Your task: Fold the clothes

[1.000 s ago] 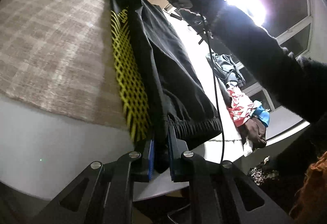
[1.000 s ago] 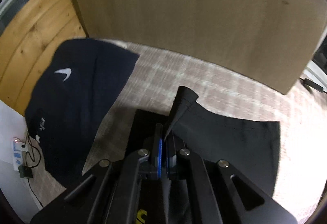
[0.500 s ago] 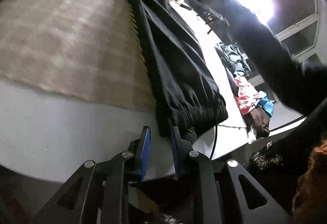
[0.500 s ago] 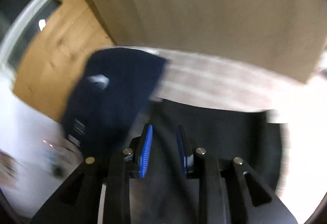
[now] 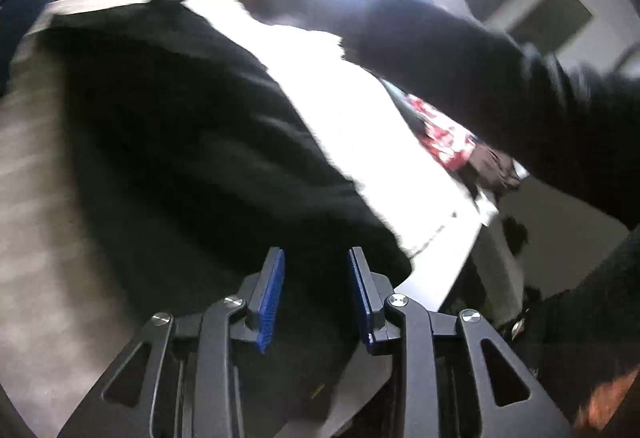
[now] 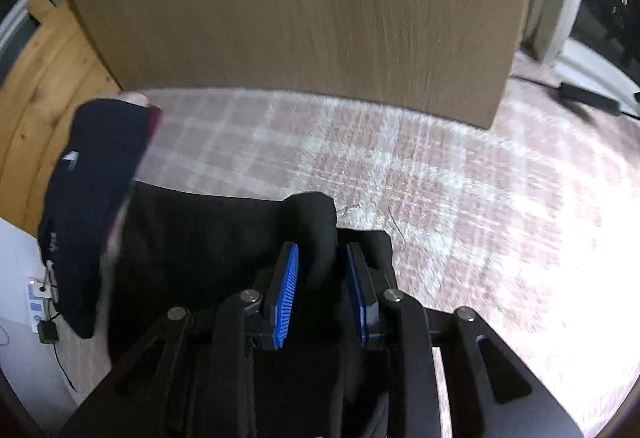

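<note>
1. Black garment (image 6: pixel 208 238): in the right wrist view it lies on the plaid cloth (image 6: pixel 400 166) directly under the right gripper (image 6: pixel 322 266). The jaws stand a little apart, and a raised ridge of the black fabric sits between the blue pads; whether they press on it I cannot tell for certain, though a gap shows on each side.

2. In the left wrist view the left gripper (image 5: pixel 316 278) has its jaws opening. Nothing is gripped; the black garment (image 5: pixel 192 142) lies beyond and beneath the pads, blurred.

3. Progress, as a judgement: the garment looks laid flat as a doubled, long dark shape, so one fold seems done and both grippers look to be letting go. Further folds to make it compact likely remain, as does setting it aside.

4. Outward from there: a navy garment (image 6: pixel 92 198) with a small white logo lies at the left edge of the plaid cloth, touching or overlapping the black one. It looks already folded.

5. Farther off in the left wrist view, a heap of unfolded clothes (image 5: pixel 448 142), red-and-white among them, waits near the table (image 5: pixel 360 142) edge under the person's dark sleeve (image 5: pixel 480 78).

6. Count: two grippers, one black garment in hand, one navy garment, one heap whose number of pieces I cannot tell.
</note>
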Tool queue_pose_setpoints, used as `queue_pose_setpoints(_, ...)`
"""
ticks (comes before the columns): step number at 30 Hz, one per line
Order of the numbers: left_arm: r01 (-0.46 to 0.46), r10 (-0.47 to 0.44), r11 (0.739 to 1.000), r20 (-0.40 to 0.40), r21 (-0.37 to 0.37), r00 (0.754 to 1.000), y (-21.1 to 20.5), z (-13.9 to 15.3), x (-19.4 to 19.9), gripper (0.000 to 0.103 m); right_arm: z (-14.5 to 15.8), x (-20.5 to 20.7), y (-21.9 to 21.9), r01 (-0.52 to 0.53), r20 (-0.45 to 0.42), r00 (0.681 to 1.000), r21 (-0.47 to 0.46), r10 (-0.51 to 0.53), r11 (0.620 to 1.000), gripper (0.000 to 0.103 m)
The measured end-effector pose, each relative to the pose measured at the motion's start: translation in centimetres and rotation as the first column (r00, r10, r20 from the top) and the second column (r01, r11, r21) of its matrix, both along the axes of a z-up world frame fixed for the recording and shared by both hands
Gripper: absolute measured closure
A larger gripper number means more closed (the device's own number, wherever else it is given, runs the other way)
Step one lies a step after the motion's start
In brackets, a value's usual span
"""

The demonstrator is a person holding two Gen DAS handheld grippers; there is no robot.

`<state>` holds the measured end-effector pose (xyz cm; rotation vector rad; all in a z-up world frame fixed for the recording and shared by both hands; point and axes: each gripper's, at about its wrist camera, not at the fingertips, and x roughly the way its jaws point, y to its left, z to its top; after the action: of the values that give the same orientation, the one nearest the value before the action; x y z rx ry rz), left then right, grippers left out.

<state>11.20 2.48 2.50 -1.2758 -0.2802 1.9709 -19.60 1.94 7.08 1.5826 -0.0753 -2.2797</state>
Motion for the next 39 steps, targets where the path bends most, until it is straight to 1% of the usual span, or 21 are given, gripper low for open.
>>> queue_pose_setpoints(3, 0.051, -0.051, 0.999, 0.013, 0.008, 0.999, 3.4, -1.2, -0.7, 0.072, 0.3, -0.2, 0.2, -0.031, -0.024, 0.999, -0.032, 0.03, 0.999, 0.08)
queue_pose_setpoints(4, 0.064, -0.064, 0.998, 0.017, 0.011, 0.998, 4.4, -1.6, -0.9, 0.072, 0.5, -0.2, 0.3, -0.043, -0.025, 0.999, -0.04, 0.042, 0.998, 0.084)
queue_pose_setpoints(5, 0.067, -0.067, 0.998, 0.016, 0.004, 0.998, 5.2, -1.9, -1.0, 0.072, 0.7, -0.2, 0.4, -0.055, -0.028, 0.998, -0.042, 0.053, 0.998, 0.101)
queue_pose_setpoints(8, 0.087, -0.087, 0.996, 0.029, -0.011, 0.996, 6.7, -3.0, -1.0, 0.072, 1.3, -0.1, 1.0, -0.063, -0.063, 0.996, 0.016, 0.064, 0.998, 0.101)
queue_pose_setpoints(10, 0.087, -0.087, 0.996, 0.041, 0.006, 0.995, 7.0, -3.2, -0.7, 0.072, 2.3, -0.3, 2.8, -0.002, -0.102, 0.995, 0.049, 0.007, 0.999, 0.101)
queue_pose_setpoints(11, 0.083, -0.084, 0.996, 0.046, 0.008, 0.995, 7.1, -3.3, -0.6, 0.072, 2.2, -0.5, 3.4, -0.011, -0.091, 0.996, 0.015, 0.012, 1.0, 0.1)
queue_pose_setpoints(13, 0.068, -0.069, 0.998, 0.055, 0.006, 0.996, 7.2, -3.1, -0.5, 0.072, 2.0, -0.3, 4.0, -0.058, -0.02, 0.998, -0.02, 0.057, 0.998, 0.098)
queue_pose_setpoints(15, 0.045, -0.045, 0.999, 0.064, -0.003, 0.997, 7.4, -2.7, -0.5, 0.072, 3.0, 1.9, 6.0, -0.046, -0.025, 0.999, -0.087, 0.044, 0.995, 0.088)
queue_pose_setpoints(18, 0.035, -0.034, 0.999, 0.055, -0.031, 0.998, 7.4, -2.0, 0.2, 0.071, 4.5, 5.1, 8.9, -0.029, -0.03, 0.999, -0.186, 0.023, 0.982, 0.086)
queue_pose_setpoints(19, 0.032, -0.03, 0.999, 0.057, -0.035, 0.998, 7.6, -2.0, 0.4, 0.068, 4.8, 6.4, 9.9, -0.026, -0.027, 0.999, -0.208, 0.021, 0.978, 0.086)
queue_pose_setpoints(21, 0.023, -0.021, 0.999, 0.06, -0.041, 0.998, 7.9, -2.1, 0.9, 0.067, 4.3, 9.6, 10.6, -0.051, -0.028, 0.999, -0.17, 0.047, 0.984, 0.086)
queue_pose_setpoints(24, -0.028, 0.032, 0.997, 0.051, -0.065, 0.998, 7.9, -1.7, 1.5, 0.068, 3.7, 14.3, 10.1, -0.137, -0.086, 0.988, -0.133, 0.126, 0.982, 0.085)
queue_pose_setpoints(26, -0.106, 0.11, 0.992, 0.05, -0.067, 0.993, 6.6, -0.8, 1.8, 0.068, 2.5, 16.3, 9.0, -0.193, -0.066, 0.98, -0.064, 0.189, 0.979, 0.083)
queue_pose_setpoints(27, -0.166, 0.17, 0.983, 0.043, -0.073, 0.985, 5.2, -0.1, 2.1, 0.068, 1.8, 17.3, 8.6, -0.216, -0.055, 0.975, -0.018, 0.215, 0.976, 0.083)
queue_pose_setpoints(28, -0.232, 0.236, 0.967, 0.025, -0.108, 0.971, 3.8, 0.4, 2.6, 0.067, 1.0, 18.1, 8.8, -0.216, -0.049, 0.975, 0.041, 0.218, 0.976, 0.083)
queue_pose_setpoints(29, -0.298, 0.301, 0.944, 0.003, -0.144, 0.954, 2.3, 0.8, 3.1, 0.066, 0.8, 18.6, 9.6, -0.2, -0.059, 0.977, 0.054, 0.203, 0.978, 0.083)
queue_pose_setpoints(30, -0.362, 0.364, 0.915, -0.021, -0.178, 0.931, 0.8, 1.2, 3.6, 0.066, 0.8, 19.2, 10.4, -0.179, -0.067, 0.981, 0.06, 0.183, 0.982, 0.083)
queue_pose_setpoints(32, -0.454, 0.461, 0.863, -0.024, -0.222, 0.887, -1.9, 1.1, 4.6, 0.067, 1.6, 20.2, 12.3, -0.114, -0.069, 0.991, 0.034, 0.116, 0.993, 0.083)
queue_pose_setpoints(33, -0.504, 0.517, 0.833, -0.006, -0.229, 0.856, -3.5, 0.8, 5.0, 0.067, 2.2, 21.1, 13.0, -0.101, -0.085, 0.991, 0.016, 0.102, 0.995, 0.082)
queue_pose_setpoints(36, -0.566, 0.587, 0.794, 0.04, -0.224, 0.808, -5.8, 0.1, 5.4, 0.067, 3.7, 25.1, 13.4, -0.147, -0.119, 0.983, -0.05, 0.14, 0.988, 0.081)
queue_pose_setpoints(39, -0.555, 0.579, 0.8, 0.052, -0.229, 0.814, -5.3, -0.4, 4.9, 0.063, 3.3, 29.2, 12.0, -0.198, -0.107, 0.975, 0.0, 0.197, 0.98, 0.08)
